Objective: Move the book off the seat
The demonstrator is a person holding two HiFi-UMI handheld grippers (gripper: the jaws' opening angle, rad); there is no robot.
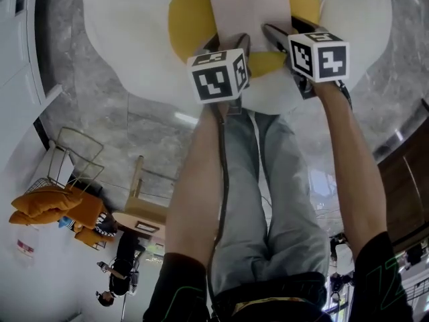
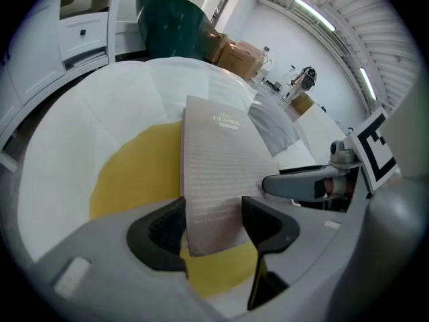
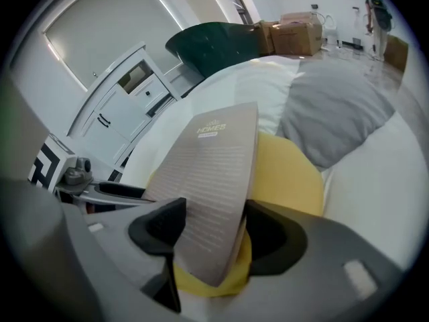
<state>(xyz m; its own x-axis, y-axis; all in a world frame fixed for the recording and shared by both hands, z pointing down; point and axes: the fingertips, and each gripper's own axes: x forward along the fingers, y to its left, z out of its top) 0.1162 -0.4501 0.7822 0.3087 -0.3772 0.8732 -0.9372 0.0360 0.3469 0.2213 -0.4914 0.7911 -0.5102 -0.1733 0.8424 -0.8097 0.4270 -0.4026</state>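
Grey-brown book lies lengthwise away from you on the yellow cushion of the seat, its near end between the wide-open jaws of your left tool and right tool, neither gripping.

Cut off at head view's top edge: far end of the book. Beneath it, hidden: part of yellow cushion. Cover print, perhaps a title, unreadable.

Book on cushion on seat, left tongs and right tongs astride its near edge
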